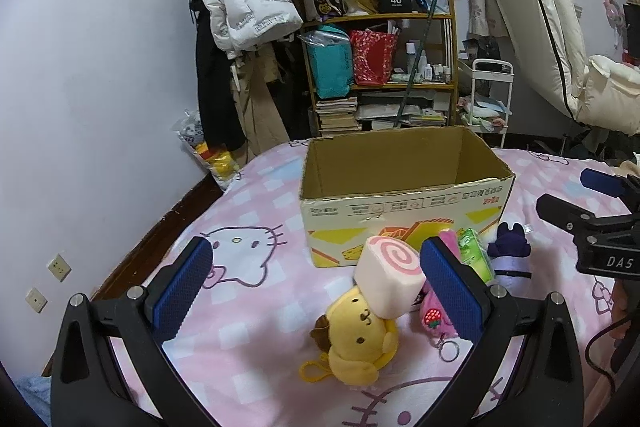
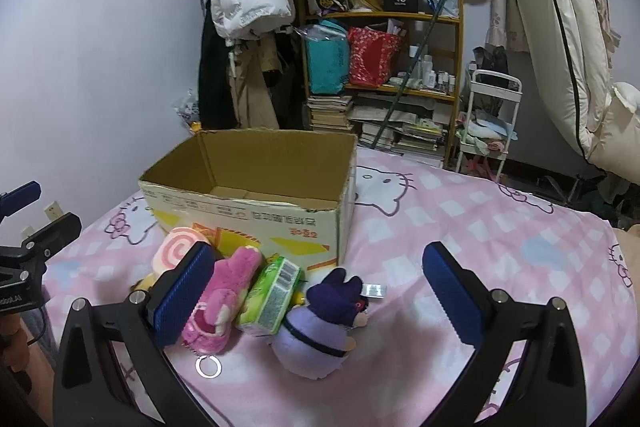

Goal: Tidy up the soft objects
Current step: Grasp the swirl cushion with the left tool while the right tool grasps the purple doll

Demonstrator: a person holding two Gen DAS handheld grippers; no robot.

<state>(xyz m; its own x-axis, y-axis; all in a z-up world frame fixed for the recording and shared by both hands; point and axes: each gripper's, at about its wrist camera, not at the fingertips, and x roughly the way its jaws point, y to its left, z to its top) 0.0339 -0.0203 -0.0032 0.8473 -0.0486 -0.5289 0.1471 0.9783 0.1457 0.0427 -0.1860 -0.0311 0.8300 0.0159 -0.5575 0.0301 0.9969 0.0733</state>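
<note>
An open cardboard box (image 1: pixel 404 215) (image 2: pixel 256 219) stands on the pink bed. In front of it lie a yellow dog plush (image 1: pixel 356 343), a pink swirl roll cushion (image 1: pixel 390 275) (image 2: pixel 178 249), a pink strawberry plush (image 1: pixel 434 315) (image 2: pixel 224 291), a green tissue pack (image 1: pixel 474 255) (image 2: pixel 274 293) and a purple plush (image 1: pixel 510 255) (image 2: pixel 320 323). My left gripper (image 1: pixel 320 287) is open above the yellow plush and the roll. My right gripper (image 2: pixel 320 291) is open above the tissue pack and purple plush, and also shows at the right edge of the left wrist view (image 1: pixel 592 223).
The Hello Kitty bedsheet (image 2: pixel 460 227) stretches to the right of the box. Behind the bed stand a cluttered wooden shelf (image 1: pixel 380 55), hanging coats (image 1: pixel 240 7), a small white cart (image 2: pixel 490 119) and a cream mattress (image 2: pixel 560 47) leaning on the wall.
</note>
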